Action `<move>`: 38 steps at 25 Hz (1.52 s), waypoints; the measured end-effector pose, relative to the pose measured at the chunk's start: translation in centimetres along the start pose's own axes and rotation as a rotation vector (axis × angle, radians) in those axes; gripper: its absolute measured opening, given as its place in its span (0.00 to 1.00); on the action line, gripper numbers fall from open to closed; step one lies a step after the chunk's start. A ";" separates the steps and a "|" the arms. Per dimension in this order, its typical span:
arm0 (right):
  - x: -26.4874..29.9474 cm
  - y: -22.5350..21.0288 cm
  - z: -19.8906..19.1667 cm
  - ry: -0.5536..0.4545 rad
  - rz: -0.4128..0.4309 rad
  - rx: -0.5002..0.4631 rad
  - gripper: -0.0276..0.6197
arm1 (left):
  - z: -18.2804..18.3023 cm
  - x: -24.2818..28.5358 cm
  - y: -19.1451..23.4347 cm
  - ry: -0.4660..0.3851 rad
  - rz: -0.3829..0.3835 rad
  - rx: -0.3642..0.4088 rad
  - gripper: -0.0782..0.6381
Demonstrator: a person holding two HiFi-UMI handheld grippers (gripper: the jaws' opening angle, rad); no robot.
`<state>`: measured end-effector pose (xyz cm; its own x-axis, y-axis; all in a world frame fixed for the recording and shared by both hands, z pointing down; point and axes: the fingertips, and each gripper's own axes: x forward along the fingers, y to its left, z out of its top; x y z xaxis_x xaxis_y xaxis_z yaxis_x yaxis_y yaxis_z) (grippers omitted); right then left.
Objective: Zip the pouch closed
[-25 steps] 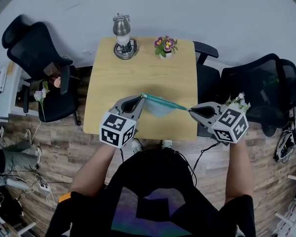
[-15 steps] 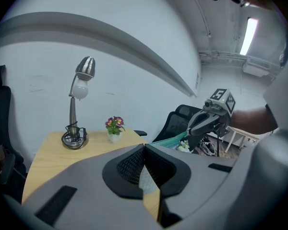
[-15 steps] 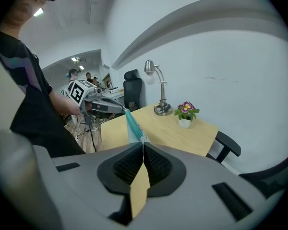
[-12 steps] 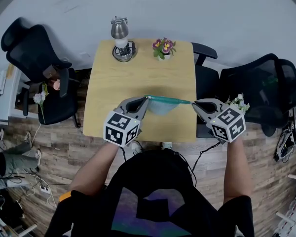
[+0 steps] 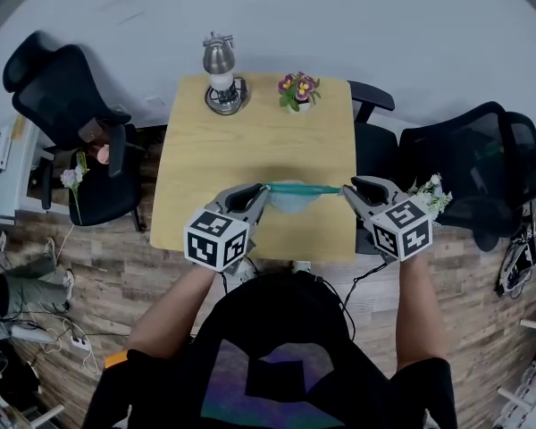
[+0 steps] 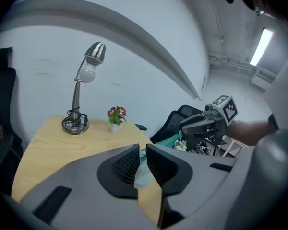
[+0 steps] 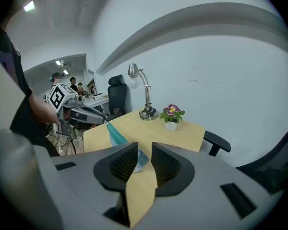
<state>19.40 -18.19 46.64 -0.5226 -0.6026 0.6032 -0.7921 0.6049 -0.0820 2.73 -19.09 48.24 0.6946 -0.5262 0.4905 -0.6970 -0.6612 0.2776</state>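
Stretching between our two grippers over the near half of the pale wooden table point(image 5: 250, 132), the teal fabric pouch point(image 5: 299, 191) had its top edge pulled level and straight, with its paler body sagging below. What it held we could not tell. The left gripper point(image 5: 262, 189) had its jaws just beginning to part, with only a thin slit between them, and the pouch's end was still pinched there. The right gripper point(image 5: 347, 191) was opening wider. The pouch's other end stood between its jaws but lay against one pad, with a clear gap on the other side. At the far edge of the table a small white pot point(image 5: 297, 97) held purple and yellow flowers. Near it stood a silver desk lamp point(image 5: 220, 70).

Only the head view showed us our forearms, the wooden floor and the black office chairs point(image 5: 62, 88) on either side of the table. Only the left gripper view took in a strip light point(image 6: 260, 47) on the ceiling. Only the right gripper view caught people point(image 7: 72, 83) standing in a room far behind the left gripper.

A second earlier the pouch's edge had slanted down toward the right and looked rippled. Since then it had levelled, and the right gripper had shifted inward toward the table.
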 end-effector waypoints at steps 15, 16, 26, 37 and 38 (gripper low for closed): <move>-1.8 4.1 7.6 -0.229 -0.202 0.010 0.17 | 5.6 -5.2 -0.8 -0.181 0.100 -0.012 0.23; -1.9 4.3 7.9 -0.241 -0.224 0.009 0.15 | 6.0 -5.6 -0.8 -0.194 0.114 -0.001 0.23; -3.0 6.6 8.6 -0.327 -0.311 0.042 0.07 | 7.8 -7.7 -3.1 -0.271 0.173 0.130 0.17; -4.2 7.2 8.0 -0.355 -0.392 0.066 0.06 | 7.2 -7.9 -4.0 -0.267 0.193 0.186 0.13; -4.3 7.3 8.0 -0.357 -0.398 0.066 0.06 | 7.2 -7.9 -4.1 -0.264 0.194 0.185 0.13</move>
<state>13.35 -15.32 37.12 -0.2436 -0.9251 0.2914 -0.9630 0.2665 0.0410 1.34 -16.06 37.31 0.5920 -0.7548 0.2823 -0.7927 -0.6086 0.0349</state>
